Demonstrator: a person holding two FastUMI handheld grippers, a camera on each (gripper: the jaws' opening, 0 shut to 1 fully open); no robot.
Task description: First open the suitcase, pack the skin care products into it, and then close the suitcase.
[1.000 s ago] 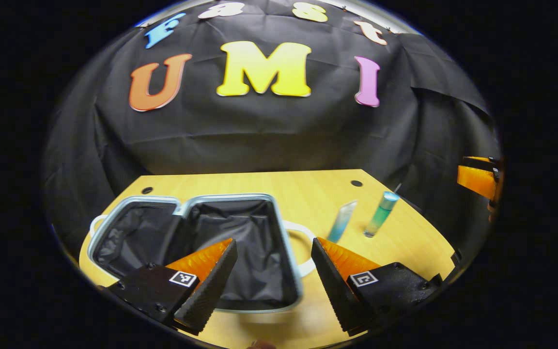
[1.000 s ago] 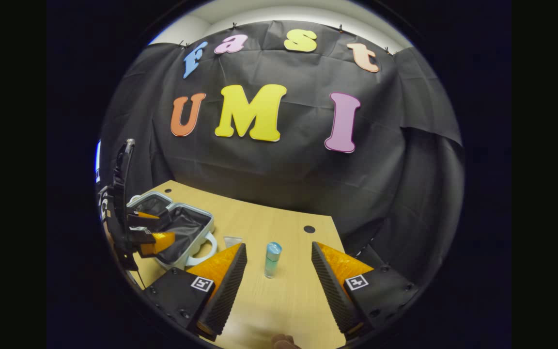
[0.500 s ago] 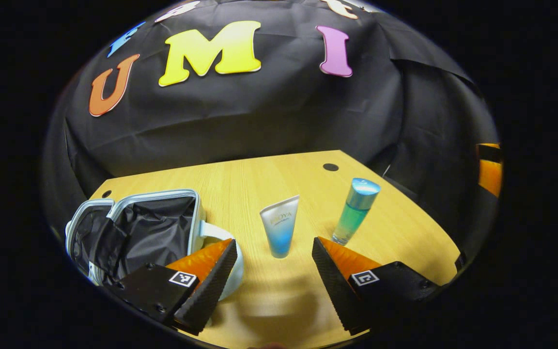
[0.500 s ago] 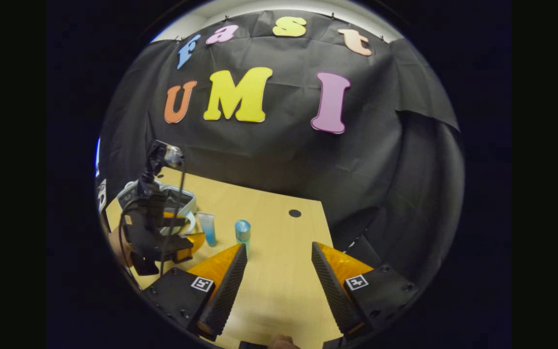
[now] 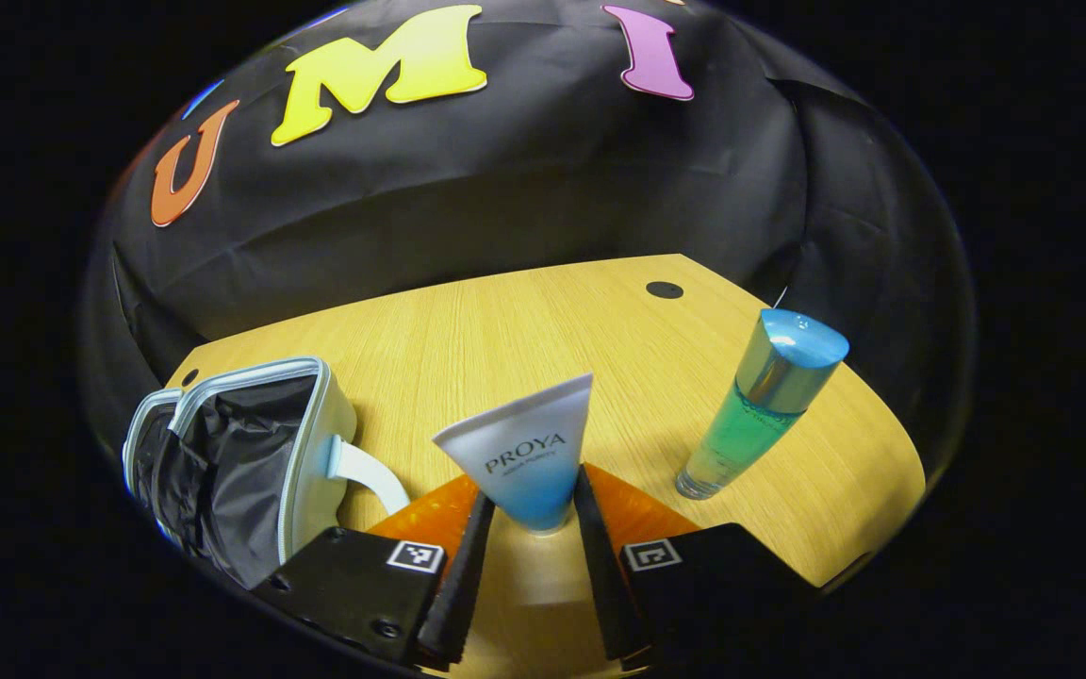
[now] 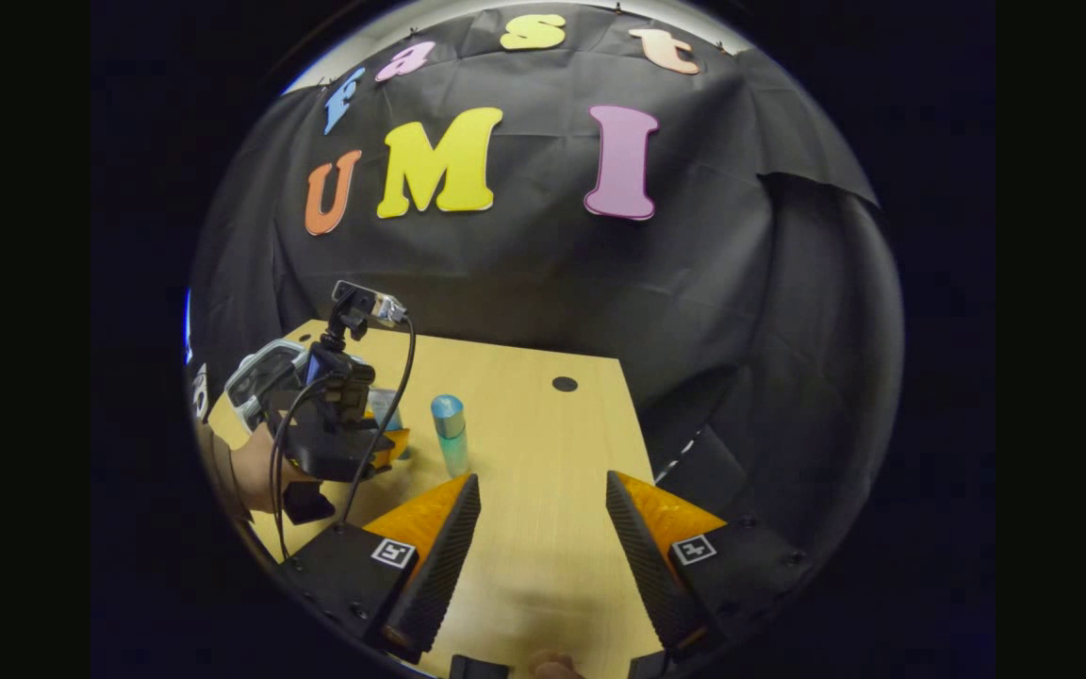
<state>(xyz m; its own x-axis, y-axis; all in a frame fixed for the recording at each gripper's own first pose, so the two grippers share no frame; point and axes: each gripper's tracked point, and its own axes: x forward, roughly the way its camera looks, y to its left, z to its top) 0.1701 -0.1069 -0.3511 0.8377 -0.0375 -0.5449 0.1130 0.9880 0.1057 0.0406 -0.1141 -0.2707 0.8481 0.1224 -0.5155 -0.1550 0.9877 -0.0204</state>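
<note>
Left gripper view, near field: left claw (image 5: 532, 528) has its two fingers drawn in on either side of the lower end of the squeeze tube (image 5: 526, 459), which stands cap-down on the counter (image 5: 505, 330) with its flat crimped end up. Both fingers look to press on the tube low down, near the cap; judged clamped on it.

Suitcase (image 5: 251, 453) lies open at 9 o'clock of the tube, dark lining exposed, handle pointing toward the tube. Toner bottle (image 5: 755, 405) stands upright at 3 o'clock of the tube, apart from it.

Right gripper view: right claw (image 6: 543, 538) is spread wide over bare counter, holding nothing. Farther off at 10 o'clock, a hand (image 6: 260, 471) holds the left claw by the tube, with the bottle just beside.

Step in hand, as judged: lift the tube and carry it to the suitcase.
- Grip is low, so the tube may pivot; lift straight up first.
- Squeeze lightly, since the body is soft.
- Swing toward 9 o'clock, clearing the handle and rim.
- Lay it down on the lining before releasing.
</note>
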